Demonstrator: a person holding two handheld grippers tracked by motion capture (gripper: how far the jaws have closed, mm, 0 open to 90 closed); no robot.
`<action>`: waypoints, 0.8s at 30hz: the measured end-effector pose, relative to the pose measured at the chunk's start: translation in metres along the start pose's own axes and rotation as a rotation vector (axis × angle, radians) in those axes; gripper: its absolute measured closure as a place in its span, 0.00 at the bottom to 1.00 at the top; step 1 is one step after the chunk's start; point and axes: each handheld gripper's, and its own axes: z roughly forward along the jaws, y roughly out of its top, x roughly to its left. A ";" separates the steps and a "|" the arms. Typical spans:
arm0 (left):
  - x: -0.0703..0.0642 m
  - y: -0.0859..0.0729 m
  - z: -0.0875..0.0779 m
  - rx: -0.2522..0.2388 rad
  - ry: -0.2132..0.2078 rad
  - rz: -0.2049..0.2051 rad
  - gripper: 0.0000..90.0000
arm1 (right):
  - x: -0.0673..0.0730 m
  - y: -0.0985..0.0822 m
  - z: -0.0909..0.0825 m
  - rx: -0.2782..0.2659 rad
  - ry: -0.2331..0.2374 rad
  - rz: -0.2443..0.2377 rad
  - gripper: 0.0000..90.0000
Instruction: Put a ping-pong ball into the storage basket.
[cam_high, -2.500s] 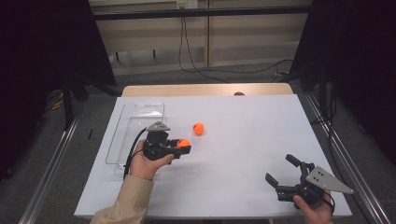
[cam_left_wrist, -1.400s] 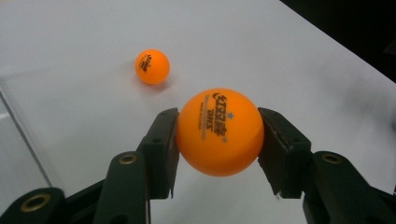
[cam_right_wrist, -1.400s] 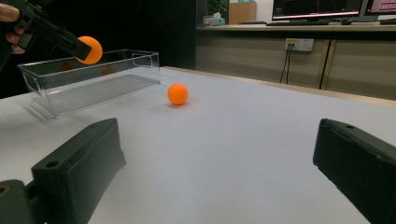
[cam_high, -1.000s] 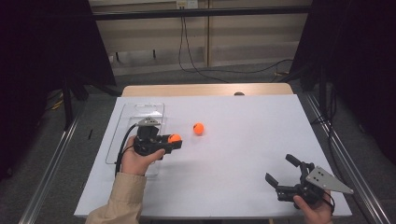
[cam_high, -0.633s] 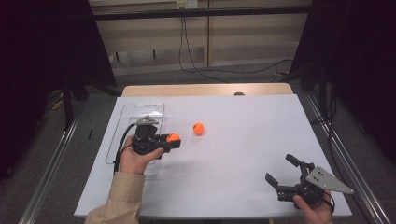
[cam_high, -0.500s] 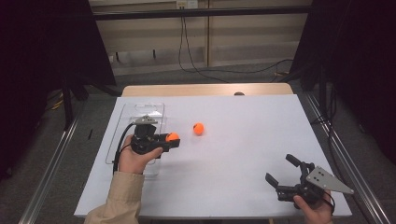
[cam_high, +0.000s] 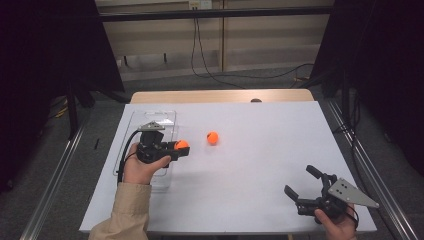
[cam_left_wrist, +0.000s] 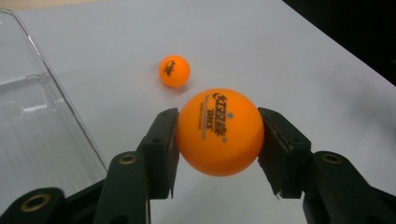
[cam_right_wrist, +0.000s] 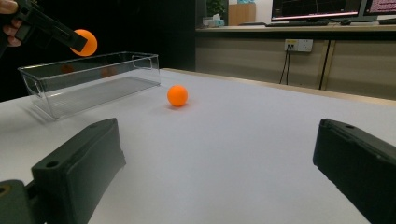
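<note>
My left gripper (cam_high: 181, 148) (cam_left_wrist: 218, 135) is shut on an orange ping-pong ball (cam_left_wrist: 219, 132) (cam_high: 181, 145) (cam_right_wrist: 84, 42), held in the air beside the right wall of a clear plastic bin (cam_high: 150, 120) (cam_left_wrist: 32, 116) (cam_right_wrist: 88, 77). A second orange ball (cam_high: 213, 137) (cam_left_wrist: 174, 71) (cam_right_wrist: 177, 95) lies on the white table to the right of the bin. My right gripper (cam_high: 306, 183) (cam_right_wrist: 215, 172) rests near the table's front right corner, jaws wide apart with nothing between them.
The white tabletop (cam_high: 260, 150) spreads between the two grippers. A cable trails from the left gripper over the bin. Beyond the far edge are a wooden strip (cam_high: 220, 96), floor cables and dark curtains on both sides.
The left gripper has carried its ball to the left and a little away from me, up to the bin's right wall. The right gripper and the loose ball have stayed put.
</note>
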 end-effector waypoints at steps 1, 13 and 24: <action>0.001 0.000 -0.001 0.001 -0.001 0.000 0.57 | 0.000 0.000 0.000 0.000 -0.001 0.001 0.01; 0.004 0.002 -0.006 0.001 0.012 -0.002 0.57 | 0.000 0.000 0.000 -0.003 0.000 -0.001 0.01; 0.008 0.004 -0.010 0.008 0.016 -0.010 0.57 | 0.000 0.000 0.000 -0.002 -0.001 -0.001 0.01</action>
